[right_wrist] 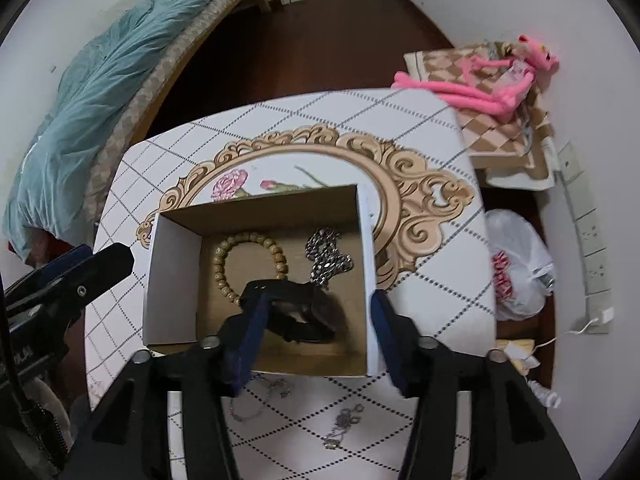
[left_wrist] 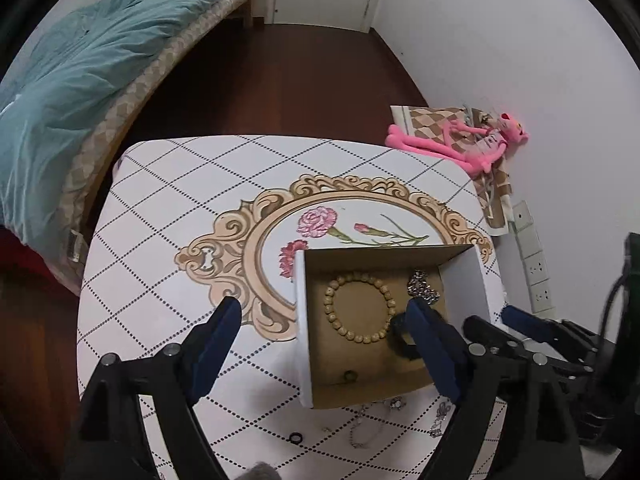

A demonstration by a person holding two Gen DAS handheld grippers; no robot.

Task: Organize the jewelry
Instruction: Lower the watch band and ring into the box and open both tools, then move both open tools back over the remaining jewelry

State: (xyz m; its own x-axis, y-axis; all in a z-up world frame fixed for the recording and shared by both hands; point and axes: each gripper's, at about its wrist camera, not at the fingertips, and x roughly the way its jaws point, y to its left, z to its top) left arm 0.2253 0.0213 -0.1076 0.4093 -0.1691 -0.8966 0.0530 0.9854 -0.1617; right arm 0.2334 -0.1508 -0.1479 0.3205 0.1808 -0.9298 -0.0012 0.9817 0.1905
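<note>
An open cardboard box (left_wrist: 466, 280) (right_wrist: 370, 232) stands on the table. Inside lie a wooden bead bracelet (left_wrist: 360, 307) (right_wrist: 250, 266), a silver chain (left_wrist: 422, 286) (right_wrist: 328, 258) and a black band (left_wrist: 402, 340) (right_wrist: 298, 312). My left gripper (left_wrist: 324, 318) is open, its jaws straddling the box's left wall. My right gripper (right_wrist: 316, 312) is open over the box's near edge, with the black band lying between its jaws; it also shows in the left wrist view (left_wrist: 520, 322). Thin silver chains (left_wrist: 368, 426) (right_wrist: 344, 426) and a small black ring (left_wrist: 295, 438) lie on the table in front of the box.
The table (left_wrist: 160, 240) (right_wrist: 448, 304) has a white diamond-pattern cloth with a gold frame print. A bed with a teal duvet (left_wrist: 80, 80) is at the left. A pink plush toy (left_wrist: 468, 140) (right_wrist: 492, 80) lies at the right by the wall. A plastic bag (right_wrist: 516, 272) sits beside the table.
</note>
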